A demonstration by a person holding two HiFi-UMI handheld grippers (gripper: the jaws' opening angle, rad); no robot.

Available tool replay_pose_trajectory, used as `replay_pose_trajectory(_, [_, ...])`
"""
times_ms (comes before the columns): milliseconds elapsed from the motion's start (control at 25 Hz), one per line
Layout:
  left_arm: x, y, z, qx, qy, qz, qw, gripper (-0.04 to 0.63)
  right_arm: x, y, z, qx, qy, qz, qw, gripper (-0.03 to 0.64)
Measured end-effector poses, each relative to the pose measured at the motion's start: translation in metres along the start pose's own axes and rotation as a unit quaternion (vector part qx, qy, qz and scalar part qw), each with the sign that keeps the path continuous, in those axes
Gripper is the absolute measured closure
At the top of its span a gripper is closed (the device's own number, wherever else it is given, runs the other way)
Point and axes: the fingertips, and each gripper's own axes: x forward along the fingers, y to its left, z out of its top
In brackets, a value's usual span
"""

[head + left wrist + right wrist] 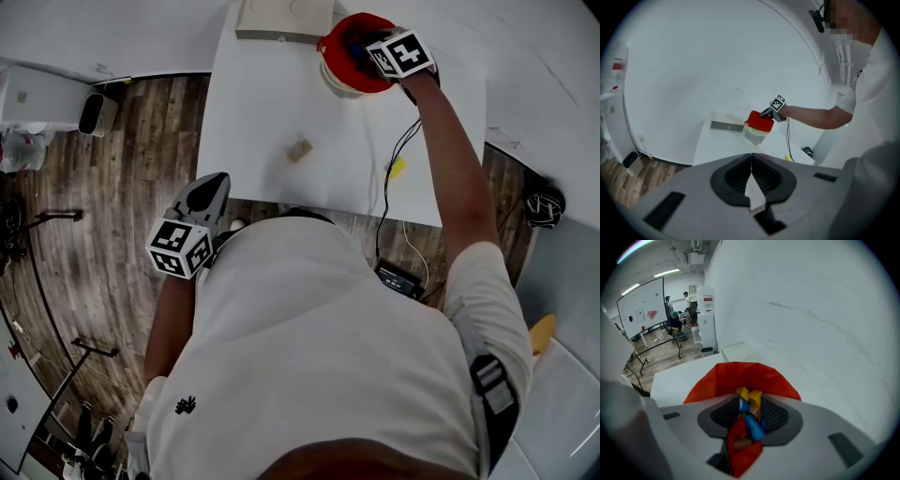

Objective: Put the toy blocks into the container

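Observation:
A red-rimmed container (330,45) stands at the far side of the white table (262,103). My right gripper (358,54) hangs over its mouth. In the right gripper view the red rim (740,376) shows under the right gripper (747,416). A tilted blue cylinder block (753,426) lies in the gap between the parted jaws, with yellow blocks (749,396) beyond it. A wooden block (299,150) lies mid-table and a yellow block (397,169) near the front edge. My left gripper (208,192) is shut and empty off the table's near left corner; its view shows the container (759,124).
A flat beige box (284,19) lies at the table's far edge, left of the container. A black cable (398,150) runs from the right gripper over the front edge to a black device (398,277) on the wooden floor. Stands and bins sit at the left.

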Motion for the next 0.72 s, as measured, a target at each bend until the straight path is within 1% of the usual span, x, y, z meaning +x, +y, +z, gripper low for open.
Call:
replay_pose_trajectory(80, [-0.001,-0.001,0.000,0.006,0.001,-0.009,0.9999,0.588,-0.014,-0.001,0.001,0.011,-0.017,-0.014,1.000,0.485])
replay_pose_trajectory(160, [-0.002,-0.001,0.001,0.012,0.001,-0.019,0.9998,0.588,-0.029,-0.001,0.002,0.021,-0.039,-0.031,0.999,0.517])
replay_pose_trajectory(320, [-0.010,-0.002,0.005,0.027,-0.001,-0.038,0.9989,0.588,-0.065,0.016,0.000,0.041,-0.087,-0.054,0.994,0.566])
replay_pose_trajectory(440, [-0.019,-0.001,0.005,0.035,-0.004,-0.051,0.9981,0.588,-0.093,0.041,-0.006,0.064,-0.117,-0.062,0.989,0.586])
replay_pose_trajectory(520, [-0.027,-0.002,0.002,0.041,-0.005,-0.060,0.9974,0.588,-0.108,0.065,-0.015,0.085,-0.133,-0.060,0.986,0.592])
replay_pose_trajectory(600, [-0.035,-0.002,0.000,0.047,-0.007,-0.069,0.9965,0.588,-0.121,0.089,-0.023,0.101,-0.144,-0.058,0.983,0.595])
replay_pose_trajectory(720, [-0.045,0.000,-0.002,0.052,-0.011,-0.081,0.9953,0.588,-0.136,0.126,-0.033,0.112,-0.154,-0.062,0.980,0.598])
